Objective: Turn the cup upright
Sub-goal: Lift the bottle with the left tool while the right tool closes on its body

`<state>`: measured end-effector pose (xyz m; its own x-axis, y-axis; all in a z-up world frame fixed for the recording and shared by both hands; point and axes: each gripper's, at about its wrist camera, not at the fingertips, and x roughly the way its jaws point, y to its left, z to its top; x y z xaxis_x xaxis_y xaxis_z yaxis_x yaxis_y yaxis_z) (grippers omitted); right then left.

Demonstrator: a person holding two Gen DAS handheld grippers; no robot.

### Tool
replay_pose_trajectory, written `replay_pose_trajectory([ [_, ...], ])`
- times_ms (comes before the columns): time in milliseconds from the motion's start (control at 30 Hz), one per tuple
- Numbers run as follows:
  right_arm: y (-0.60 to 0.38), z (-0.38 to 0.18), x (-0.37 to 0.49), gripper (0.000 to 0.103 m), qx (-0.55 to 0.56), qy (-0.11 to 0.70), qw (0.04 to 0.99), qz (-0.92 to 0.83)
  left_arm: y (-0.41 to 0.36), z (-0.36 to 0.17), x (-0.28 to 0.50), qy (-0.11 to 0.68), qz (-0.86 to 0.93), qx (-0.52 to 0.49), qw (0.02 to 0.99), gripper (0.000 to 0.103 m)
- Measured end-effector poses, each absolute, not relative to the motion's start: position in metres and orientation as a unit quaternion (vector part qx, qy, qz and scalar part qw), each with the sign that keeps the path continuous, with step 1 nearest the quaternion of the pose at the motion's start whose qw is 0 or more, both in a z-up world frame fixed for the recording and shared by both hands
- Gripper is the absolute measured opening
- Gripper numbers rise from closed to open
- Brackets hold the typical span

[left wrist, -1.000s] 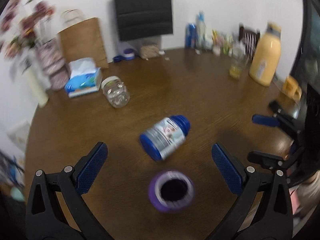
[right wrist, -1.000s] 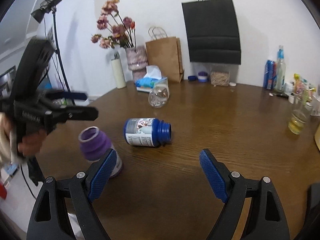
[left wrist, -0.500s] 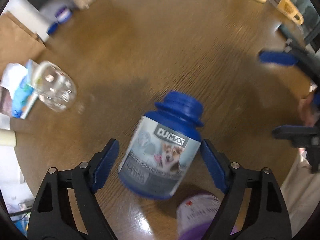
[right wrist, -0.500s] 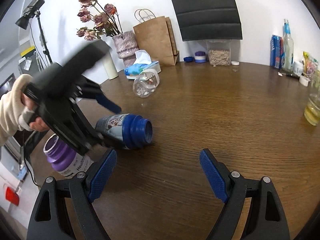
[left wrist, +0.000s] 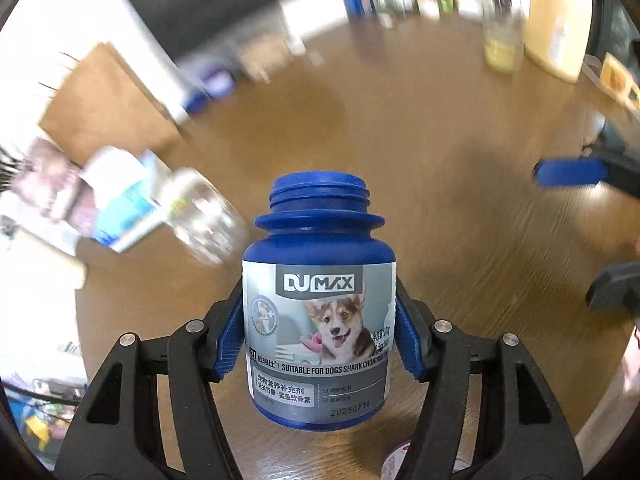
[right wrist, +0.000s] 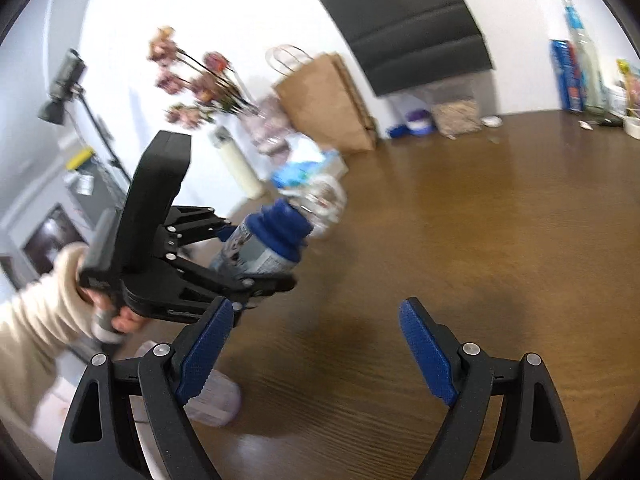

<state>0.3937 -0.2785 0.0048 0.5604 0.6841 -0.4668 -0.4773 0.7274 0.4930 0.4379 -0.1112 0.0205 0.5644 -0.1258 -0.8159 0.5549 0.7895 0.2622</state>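
A blue lidless bottle (left wrist: pixel 320 312) with a grey dog label sits between the blue pads of my left gripper (left wrist: pixel 319 320), which is shut on its body. In the right wrist view the bottle (right wrist: pixel 268 248) hangs above the brown table (right wrist: pixel 480 240), tilted with its open neck up and to the right, and a hand in a cream sleeve holds the left gripper (right wrist: pixel 256 258). My right gripper (right wrist: pixel 316 320) stands open and empty near the front, to the right of the bottle; it also shows at the left wrist view's right edge (left wrist: pixel 568 232).
A purple cup (right wrist: pixel 216 400) stands by my right gripper's left finger and peeks in at the bottom (left wrist: pixel 400 464). A clear glass jar (left wrist: pixel 208 224) lies on its side behind the bottle. Tissue pack, paper bags, flower vase and bottles line the table's far edge.
My left gripper closed on the lying blue bottle and lifted it off the table, swinging its neck upward. The right gripper stayed open and shifted a little.
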Motion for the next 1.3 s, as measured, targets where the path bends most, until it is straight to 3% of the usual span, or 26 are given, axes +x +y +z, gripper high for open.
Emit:
replay_pose_trajectory([
  [133,-0.277,0.041,0.404,0.089,0.201,0.292,0.849,0.392,-0.105,0.062,0.400,0.322,-0.206,0.229,0.895,0.060],
  [333,-0.250,0.069,0.425,0.089,0.243,0.300,0.798,0.462,-0.090,0.088,0.357,0.244,-0.224,0.170,0.928,0.060],
  [367,-0.243,0.071,0.427,0.086,0.244,0.304,0.792,0.470,-0.087,0.092,0.353,0.230,-0.225,0.163,0.933,0.060],
  [433,-0.233,0.073,0.430,0.068,0.253,0.311,0.768,0.500,-0.082,0.098,0.349,0.215,-0.226,0.145,0.939,0.060],
  [533,-0.222,0.080,0.429,0.068,0.247,0.314,0.758,0.516,-0.076,0.097,0.350,0.193,-0.219,0.132,0.947,0.060],
  [967,-0.214,0.085,0.428,0.069,0.201,0.325,0.790,0.479,-0.070,0.083,0.361,0.218,-0.256,0.029,0.941,0.060],
  [1300,-0.200,0.084,0.409,0.067,0.111,0.309,0.840,0.431,-0.081,0.069,0.348,0.212,-0.264,0.055,0.939,0.060],
])
